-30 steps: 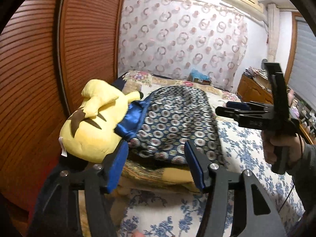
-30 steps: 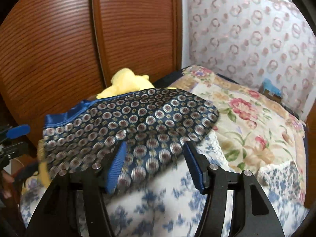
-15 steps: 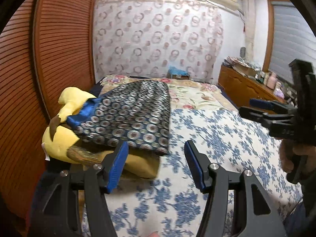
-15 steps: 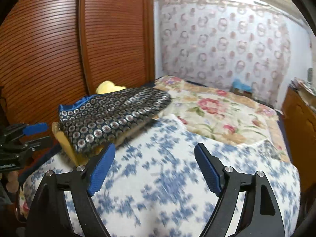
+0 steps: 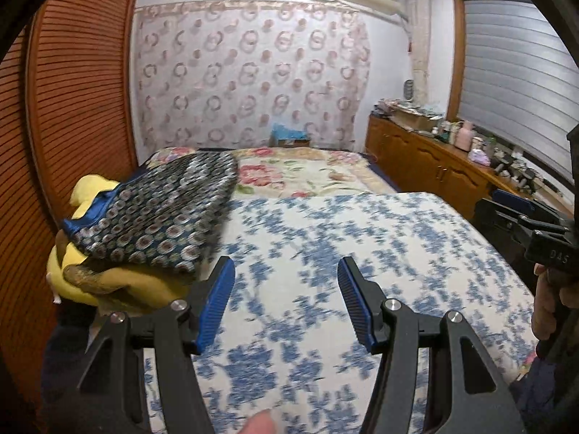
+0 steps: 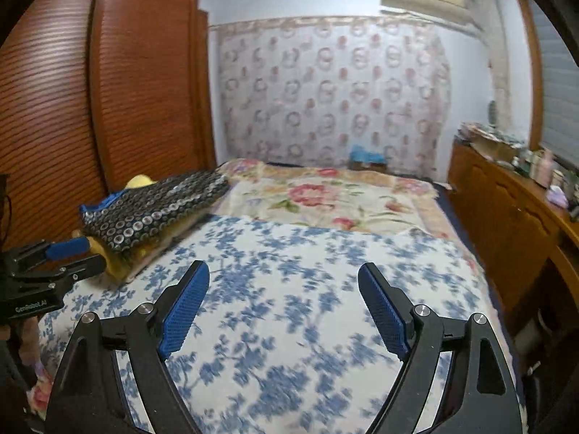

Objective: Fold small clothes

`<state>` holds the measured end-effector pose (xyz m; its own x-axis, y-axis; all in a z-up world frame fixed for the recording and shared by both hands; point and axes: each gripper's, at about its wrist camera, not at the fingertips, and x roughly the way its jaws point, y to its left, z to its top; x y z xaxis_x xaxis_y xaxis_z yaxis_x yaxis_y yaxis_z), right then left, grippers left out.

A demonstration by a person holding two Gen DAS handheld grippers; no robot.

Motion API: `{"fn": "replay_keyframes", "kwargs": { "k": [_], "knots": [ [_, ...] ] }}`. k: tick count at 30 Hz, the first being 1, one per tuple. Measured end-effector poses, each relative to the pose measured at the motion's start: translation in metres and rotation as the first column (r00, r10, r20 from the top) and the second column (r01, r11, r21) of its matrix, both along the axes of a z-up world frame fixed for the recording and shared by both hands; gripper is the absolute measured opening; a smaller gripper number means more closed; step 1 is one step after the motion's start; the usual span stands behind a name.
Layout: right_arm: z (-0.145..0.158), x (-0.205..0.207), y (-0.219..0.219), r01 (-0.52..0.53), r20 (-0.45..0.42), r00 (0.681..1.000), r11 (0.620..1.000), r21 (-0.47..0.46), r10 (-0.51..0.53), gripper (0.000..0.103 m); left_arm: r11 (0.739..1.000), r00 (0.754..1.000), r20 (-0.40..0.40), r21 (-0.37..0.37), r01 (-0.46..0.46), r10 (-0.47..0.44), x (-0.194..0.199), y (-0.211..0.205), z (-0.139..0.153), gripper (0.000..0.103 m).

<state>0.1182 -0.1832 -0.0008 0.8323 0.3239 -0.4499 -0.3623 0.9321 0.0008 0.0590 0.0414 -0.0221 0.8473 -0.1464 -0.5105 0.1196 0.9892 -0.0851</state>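
Observation:
A folded dark garment with a ring pattern and blue lining [image 5: 163,213] lies on a yellow plush toy [image 5: 108,285] at the left edge of the bed; it also shows in the right wrist view [image 6: 152,209]. My left gripper [image 5: 286,300] is open and empty, held above the blue floral sheet [image 5: 343,246], to the right of the garment. My right gripper [image 6: 284,307] is open and empty above the same sheet [image 6: 289,289]. Each gripper shows at the edge of the other's view: the right one [image 5: 521,217], the left one [image 6: 58,256].
A wooden louvred wardrobe [image 6: 72,108] stands along the bed's left side. A pink floral quilt [image 6: 318,195] covers the far half of the bed. A wooden sideboard [image 5: 434,166] with clutter runs along the right wall under the window. A patterned curtain [image 5: 249,83] hangs behind.
Both grippers have pulled back and swung right, away from the folded garment, which stays on the plush toy. The right gripper's jaws have opened wider.

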Motion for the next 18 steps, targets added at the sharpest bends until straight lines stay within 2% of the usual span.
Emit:
{"fn": "replay_keyframes", "kwargs": {
  "k": [9, 18],
  "knots": [
    [0.034, -0.031, -0.036, 0.103, 0.092, 0.99, 0.994, 0.035, -0.106, 0.086, 1.0, 0.998, 0.068, 0.025, 0.0, -0.002, -0.003, -0.02, 0.042, 0.058],
    [0.042, -0.039, -0.044, 0.123, 0.113, 0.985, 0.99, 0.065, -0.13, 0.086, 0.999, 0.994, 0.107, 0.03, -0.015, 0.012, -0.006, -0.02, 0.059, 0.059]
  ]
}}
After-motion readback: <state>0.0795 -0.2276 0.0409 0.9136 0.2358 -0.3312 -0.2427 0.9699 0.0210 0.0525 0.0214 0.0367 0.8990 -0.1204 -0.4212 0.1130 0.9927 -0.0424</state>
